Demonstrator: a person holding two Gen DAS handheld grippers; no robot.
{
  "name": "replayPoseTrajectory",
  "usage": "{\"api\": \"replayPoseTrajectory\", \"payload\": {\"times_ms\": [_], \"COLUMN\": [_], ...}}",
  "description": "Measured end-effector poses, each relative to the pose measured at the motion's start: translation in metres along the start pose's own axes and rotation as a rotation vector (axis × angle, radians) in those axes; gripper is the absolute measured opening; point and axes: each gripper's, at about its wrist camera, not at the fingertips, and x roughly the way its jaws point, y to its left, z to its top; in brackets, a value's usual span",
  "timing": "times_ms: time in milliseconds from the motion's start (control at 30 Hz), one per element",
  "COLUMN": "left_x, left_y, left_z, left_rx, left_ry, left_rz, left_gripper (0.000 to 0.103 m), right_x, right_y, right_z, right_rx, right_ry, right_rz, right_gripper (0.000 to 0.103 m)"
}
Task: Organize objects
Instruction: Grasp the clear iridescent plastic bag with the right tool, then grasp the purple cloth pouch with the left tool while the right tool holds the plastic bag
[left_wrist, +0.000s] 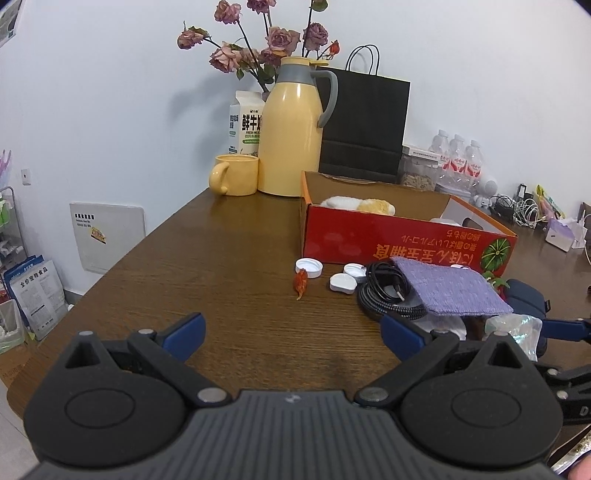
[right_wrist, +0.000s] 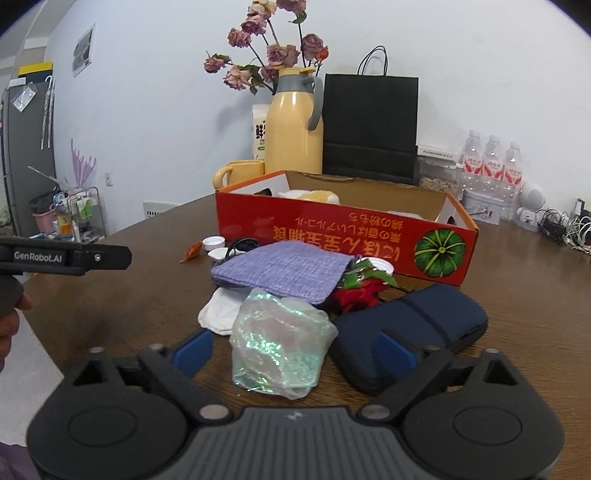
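A red cardboard box (left_wrist: 402, 240) (right_wrist: 332, 229) stands open on the brown table (left_wrist: 221, 266), with a plush toy (left_wrist: 356, 204) inside. In front of it lie white caps (left_wrist: 309, 266), a dried red petal (left_wrist: 300, 282), a coiled black cable (left_wrist: 388, 291), a purple woven cloth (left_wrist: 448, 290) (right_wrist: 284, 267), a red rose (right_wrist: 360, 291), a white cloth (right_wrist: 219, 312), a navy case (right_wrist: 410, 332) and a crumpled iridescent bag (right_wrist: 279, 350). My left gripper (left_wrist: 291, 332) is open and empty over bare table. My right gripper (right_wrist: 293, 350) is open, with the iridescent bag between its fingers.
A yellow thermos (left_wrist: 291, 136), yellow mug (left_wrist: 234, 173), milk carton (left_wrist: 245, 123), dried roses (left_wrist: 258, 48) and a black paper bag (left_wrist: 364, 122) stand at the back. Water bottles (right_wrist: 493, 162) and cables (right_wrist: 569, 225) are at the right. The table's left edge drops to the floor.
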Motion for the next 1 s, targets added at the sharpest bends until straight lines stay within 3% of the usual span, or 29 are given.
{"api": "replayPoseTrajectory", "payload": {"times_ms": [133,200,300,700,1000], "left_x": [0.000,0.000,0.001,0.004,0.031], "left_y": [-0.001,-0.001,0.000,-0.010,-0.071], "left_z": [-0.001,-0.001,-0.001,0.009,0.034], "left_rx": [-0.003,-0.002,-0.005,0.022,0.097], "left_ry": [-0.003,-0.002,0.000,0.000,0.041], "left_rz": [-0.009,-0.009,-0.005,-0.008,-0.118], "left_gripper": [0.103,0.103,0.103,0.103,0.103], "right_x": [0.003,0.006,0.007,-0.025,-0.036], "right_y": [0.002,0.003,0.003,-0.018,-0.054], "right_z": [0.000,-0.001,-0.002,-0.003,0.013], "right_rx": [0.000,-0.003,-0.001,0.032,0.051], "right_ry": [0.003,0.021,0.025,-0.048,-0.110], "right_rz": [0.017,0.035,0.049,0.043,-0.059], "right_gripper": [0.074,0.049,0.037,0.031,0.031]}}
